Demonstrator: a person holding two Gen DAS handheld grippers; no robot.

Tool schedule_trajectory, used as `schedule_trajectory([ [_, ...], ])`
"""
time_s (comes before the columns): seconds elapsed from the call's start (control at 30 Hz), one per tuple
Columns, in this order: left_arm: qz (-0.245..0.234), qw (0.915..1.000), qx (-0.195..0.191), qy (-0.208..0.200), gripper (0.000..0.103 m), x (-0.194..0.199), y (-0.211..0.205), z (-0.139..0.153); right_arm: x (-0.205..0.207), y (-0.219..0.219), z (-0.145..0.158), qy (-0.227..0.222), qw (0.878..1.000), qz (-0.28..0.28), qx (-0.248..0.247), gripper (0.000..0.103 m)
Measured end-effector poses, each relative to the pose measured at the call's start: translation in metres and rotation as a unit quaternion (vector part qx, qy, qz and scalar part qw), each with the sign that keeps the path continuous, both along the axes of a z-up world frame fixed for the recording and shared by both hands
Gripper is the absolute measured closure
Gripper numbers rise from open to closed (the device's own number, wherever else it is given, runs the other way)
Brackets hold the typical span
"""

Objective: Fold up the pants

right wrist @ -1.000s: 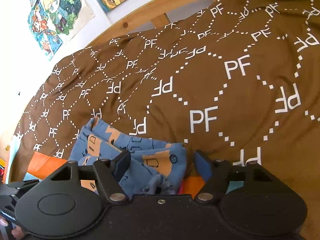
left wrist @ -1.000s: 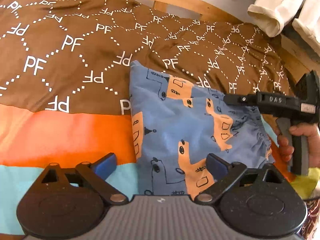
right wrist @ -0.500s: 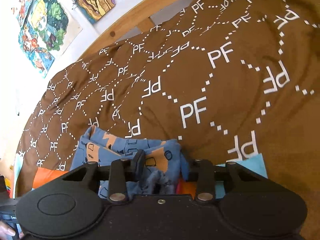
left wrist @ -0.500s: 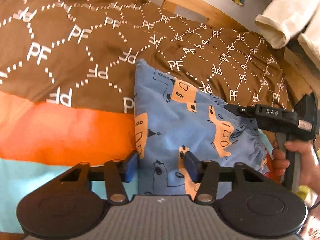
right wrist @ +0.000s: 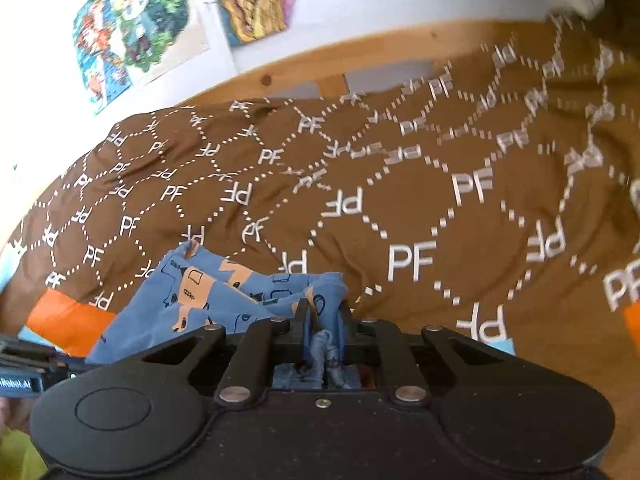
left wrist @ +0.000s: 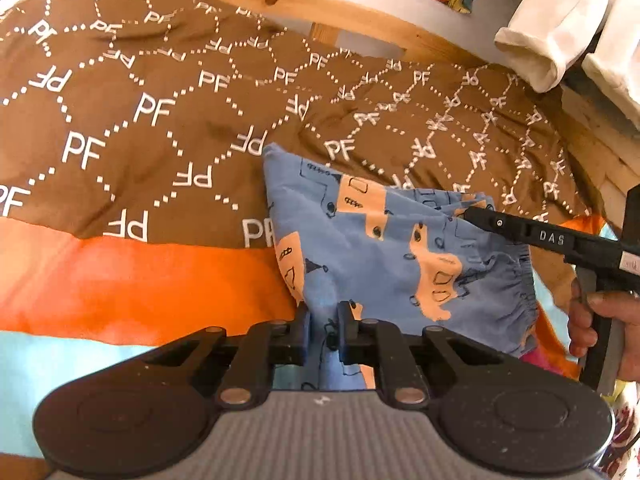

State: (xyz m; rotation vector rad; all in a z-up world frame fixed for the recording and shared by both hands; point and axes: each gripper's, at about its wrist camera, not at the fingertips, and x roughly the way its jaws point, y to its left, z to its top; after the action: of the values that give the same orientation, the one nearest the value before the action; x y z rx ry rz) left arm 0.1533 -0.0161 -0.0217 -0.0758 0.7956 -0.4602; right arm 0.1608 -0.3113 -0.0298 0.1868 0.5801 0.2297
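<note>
Blue pants (left wrist: 380,248) with orange prints lie partly folded on the bed. My left gripper (left wrist: 324,316) is at their near edge, its jaws closing with the cloth pinched between the pads. My right gripper (right wrist: 324,312) is closing on a bunched corner of the pants (right wrist: 208,292), which rises a little off the cover. The left wrist view shows the right gripper (left wrist: 472,214) reaching in from the right, a hand (left wrist: 600,320) on its handle. The left gripper's body (right wrist: 24,364) shows at the lower left edge of the right wrist view.
A brown bed cover (left wrist: 120,140) printed with white PF letters spreads under the pants, with an orange band (left wrist: 140,280) and a light blue band (left wrist: 60,352) nearer me. A wooden bed rail (left wrist: 360,12) runs behind. White cloth (left wrist: 560,28) hangs at top right. Pictures (right wrist: 136,32) hang on the wall.
Both grippers' jaws went from wide open to closed on the pants. The right gripper shifted with its corner of cloth, and its view now takes in more of the wall.
</note>
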Motion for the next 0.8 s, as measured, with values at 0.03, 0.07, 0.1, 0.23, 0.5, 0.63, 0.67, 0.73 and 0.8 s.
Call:
schedule_trajectory([
  [0.03,0.001,1.0000,-0.002,-0.002,0.090,-0.002,0.000,0.002,-0.003,0.002,0.004,-0.008,1.000,0.003,-0.010,0.091],
  [0.07,0.001,1.0000,-0.005,-0.004,0.090,-0.004,0.000,0.005,-0.007,0.005,0.008,-0.016,1.000,0.007,-0.021,0.092],
  [0.1,0.001,1.0000,-0.007,-0.006,0.090,-0.005,-0.001,0.008,-0.011,0.009,0.012,-0.025,0.999,0.012,-0.034,0.092],
  [0.23,0.007,0.9998,-0.006,-0.017,0.090,-0.010,-0.002,0.019,-0.019,0.020,0.029,-0.039,0.996,0.030,-0.070,0.092],
  [0.5,0.009,0.9992,0.009,-0.038,0.090,-0.004,-0.015,0.040,-0.015,0.017,0.050,-0.051,0.996,0.036,-0.068,0.093],
  [0.63,0.008,0.9981,0.008,-0.061,0.090,0.009,-0.028,0.052,-0.005,0.011,0.067,-0.069,0.995,0.038,-0.066,0.093],
  [0.67,0.007,0.9976,0.008,-0.068,0.090,0.013,-0.032,0.056,-0.001,0.010,0.072,-0.074,0.994,0.039,-0.067,0.093],
  [0.73,0.006,0.9967,0.005,-0.081,0.090,0.023,-0.039,0.063,0.007,0.008,0.082,-0.087,0.993,0.040,-0.074,0.093],
  [0.8,0.009,0.9958,0.001,-0.091,0.090,0.035,-0.044,0.070,0.016,0.006,0.093,-0.099,0.991,0.044,-0.083,0.093],
])
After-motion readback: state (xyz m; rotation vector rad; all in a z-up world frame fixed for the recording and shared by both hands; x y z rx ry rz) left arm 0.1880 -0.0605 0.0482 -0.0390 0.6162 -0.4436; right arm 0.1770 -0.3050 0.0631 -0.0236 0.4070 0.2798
